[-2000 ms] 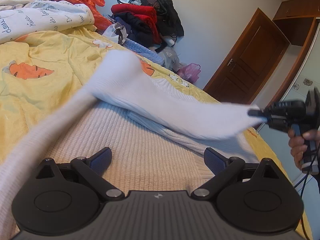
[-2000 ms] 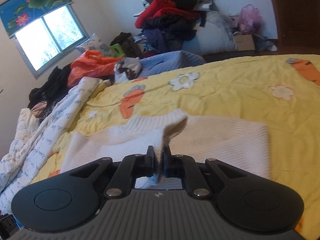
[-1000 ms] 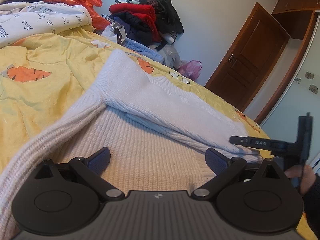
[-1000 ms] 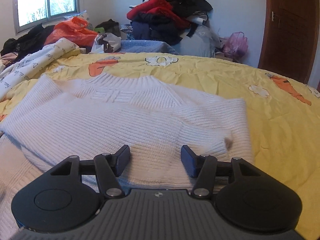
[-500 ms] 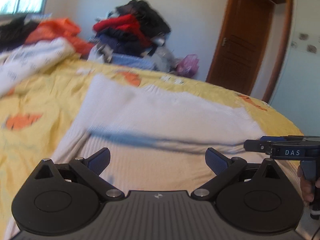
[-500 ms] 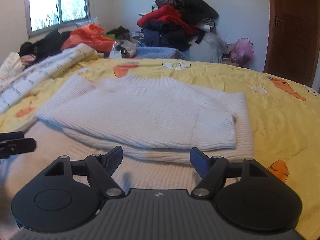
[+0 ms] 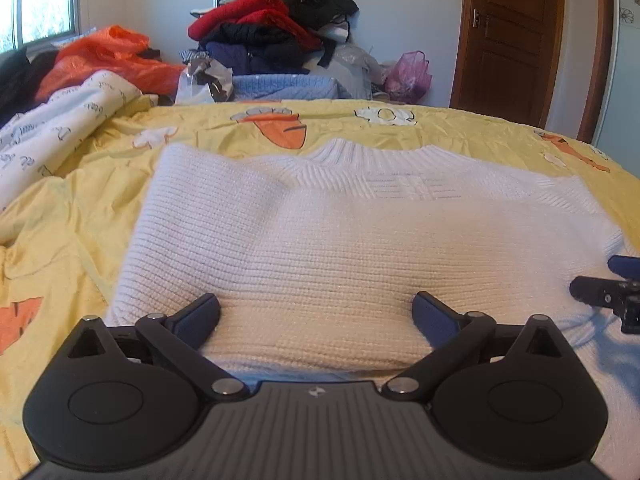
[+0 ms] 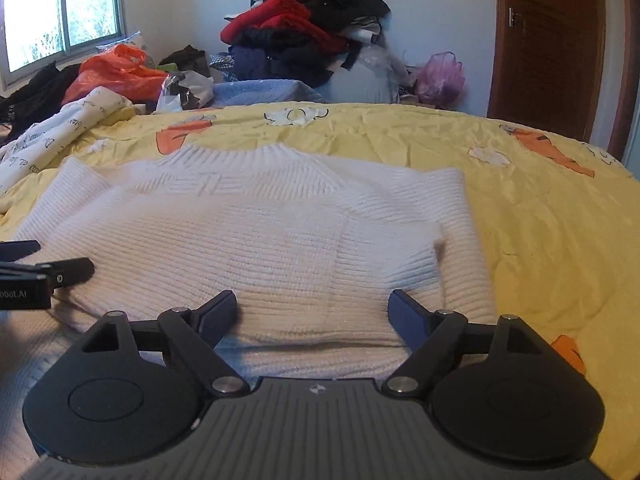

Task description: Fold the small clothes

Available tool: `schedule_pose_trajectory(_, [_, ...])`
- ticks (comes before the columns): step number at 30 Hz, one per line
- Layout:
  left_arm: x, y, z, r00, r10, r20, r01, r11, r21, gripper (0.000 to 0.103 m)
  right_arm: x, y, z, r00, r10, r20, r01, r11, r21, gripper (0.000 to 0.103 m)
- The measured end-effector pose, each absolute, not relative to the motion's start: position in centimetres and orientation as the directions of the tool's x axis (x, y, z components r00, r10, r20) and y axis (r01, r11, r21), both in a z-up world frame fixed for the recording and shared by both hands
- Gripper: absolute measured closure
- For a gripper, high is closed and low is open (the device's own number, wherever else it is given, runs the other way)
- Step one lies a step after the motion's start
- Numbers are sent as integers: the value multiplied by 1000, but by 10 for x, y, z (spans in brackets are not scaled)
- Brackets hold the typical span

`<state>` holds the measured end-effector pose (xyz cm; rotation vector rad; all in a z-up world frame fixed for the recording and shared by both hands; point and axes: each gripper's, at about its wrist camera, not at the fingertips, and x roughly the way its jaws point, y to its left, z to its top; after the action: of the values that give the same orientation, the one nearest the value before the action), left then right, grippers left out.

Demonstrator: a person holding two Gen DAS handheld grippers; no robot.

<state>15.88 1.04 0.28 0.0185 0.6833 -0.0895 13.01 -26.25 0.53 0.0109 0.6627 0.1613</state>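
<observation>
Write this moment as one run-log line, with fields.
step: sleeves folded in | item: white ribbed knit sweater flat on yellow carrot-print bedsheet | left gripper: open, empty | right gripper: just opened, empty

Daylit window [image 8: 64,12], pale wall [image 7: 408,12], brown wooden door [image 7: 508,40].

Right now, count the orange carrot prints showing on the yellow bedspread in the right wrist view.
3: one carrot print beyond the white sweater's collar, one at far right near the door, one partly hidden behind the right gripper. The sweater may cover others.
</observation>
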Motion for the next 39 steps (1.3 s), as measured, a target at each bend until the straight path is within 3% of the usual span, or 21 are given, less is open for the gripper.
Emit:
schedule_pose_trajectory(7, [139,6,16,789,-33,-614,63,998,28,0,121,-252,15,782,113,-613,-125,992,23,16])
schedule_pose_trajectory(12, [84,14,21,754,-146,-640,109,989,-97,0,65,-251,20,777,215,-592,-186,976,111,9])
schedule_pose_trajectory(14, [69,10,9,716,-121,-687,109,992,-60,0,56,-246,6,731,186,-657,-175,981,84,10])
schedule_pose_trajectory(16, [52,5,4,735,-83,-673,126,992,15,0,37,-242,1,760,155,-631,-180,983,25,7])
schedule_pose_trajectory(20, [37,8,5,723,-85,-686,138,990,24,0,17,-244,1,744,156,-649,-159,986,54,0])
schedule_pose_trajectory(39, [-13,16,2,744,-67,-665,105,994,18,0,-28,-242,-4,767,135,-628,-156,987,22,0])
